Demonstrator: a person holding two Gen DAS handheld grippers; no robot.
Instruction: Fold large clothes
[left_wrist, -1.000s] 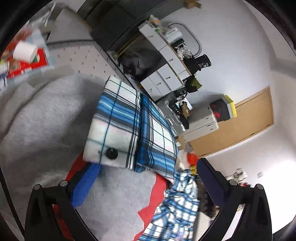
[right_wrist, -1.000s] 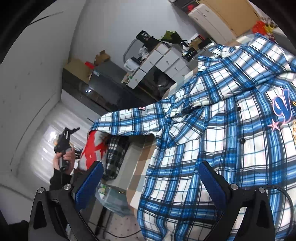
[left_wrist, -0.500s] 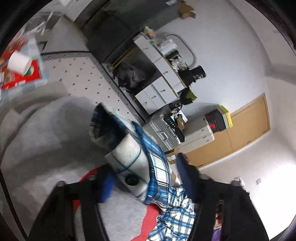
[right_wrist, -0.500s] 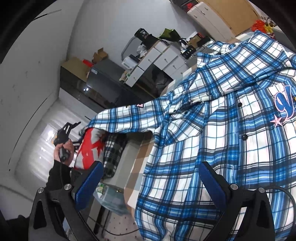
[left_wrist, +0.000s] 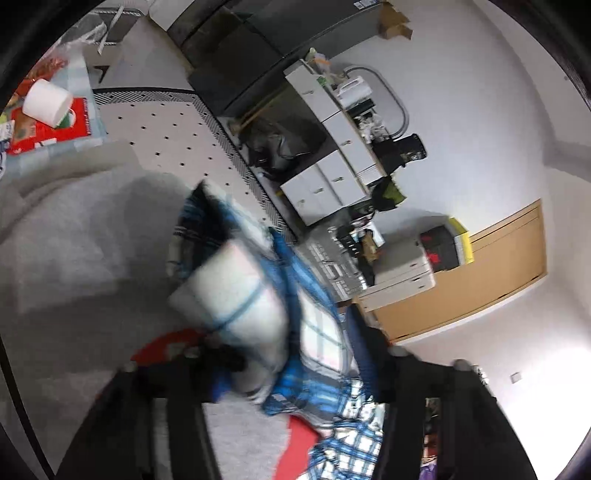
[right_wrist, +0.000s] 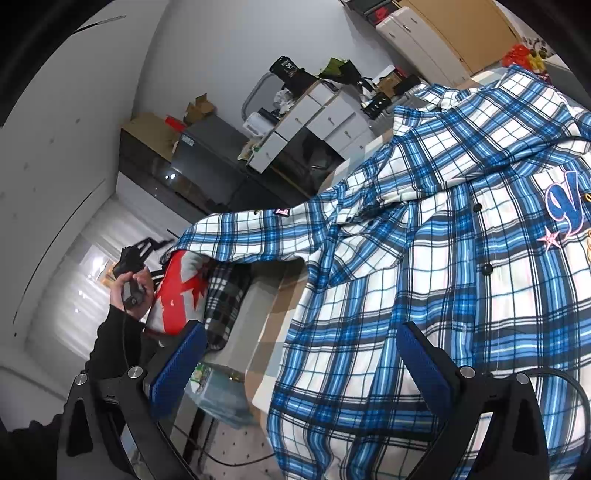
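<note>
Opening: the left hand-held gripper (left_wrist: 288, 369) is spreading its jaws with the blurred cuff (left_wrist: 236, 299) of the plaid shirt (right_wrist: 443, 258) between them; whether the pads are pressing it cannot be told.
Right hand-held gripper (right_wrist: 299, 358): hanging wide over the shirt's near hem, gripping nothing.
Shirt: lying spread across the worktop (right_wrist: 280, 314), its left sleeve stretching out toward the person's hand (right_wrist: 131, 286).
Beneath the cuff: a grey and red garment (left_wrist: 74, 258) is lying.
Far side: white drawers (right_wrist: 317, 122) are standing against the wall.
</note>
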